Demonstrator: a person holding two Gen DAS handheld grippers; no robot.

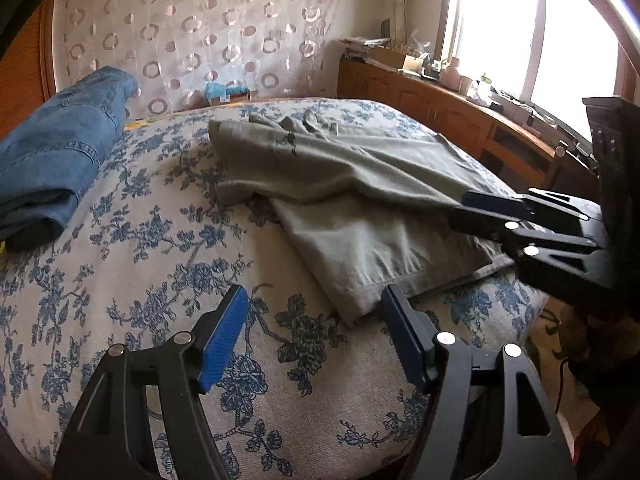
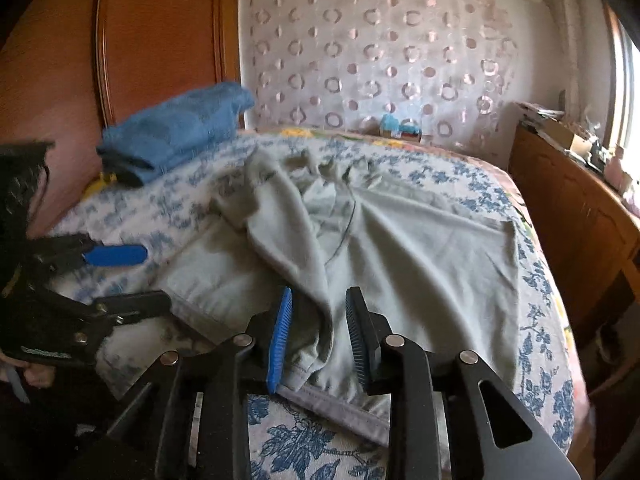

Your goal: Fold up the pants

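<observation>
One pair of grey-green pants [image 2: 400, 256] lies crumpled on the floral bedspread [image 1: 160, 240], waistband towards the headboard, leg hems at the near edge. The cloth looks light, limp and prone to bunching, so it is best taken at a hem or seam. Right tool [image 2: 318, 336]: jaws parted narrowly astride a raised fold beside the hem, pads not visibly pressing. Left tool [image 1: 314, 334]: jaws wide, empty, hovering just before the other leg's hem. Folded jeans [image 1: 56, 152] lie well apart.
</observation>
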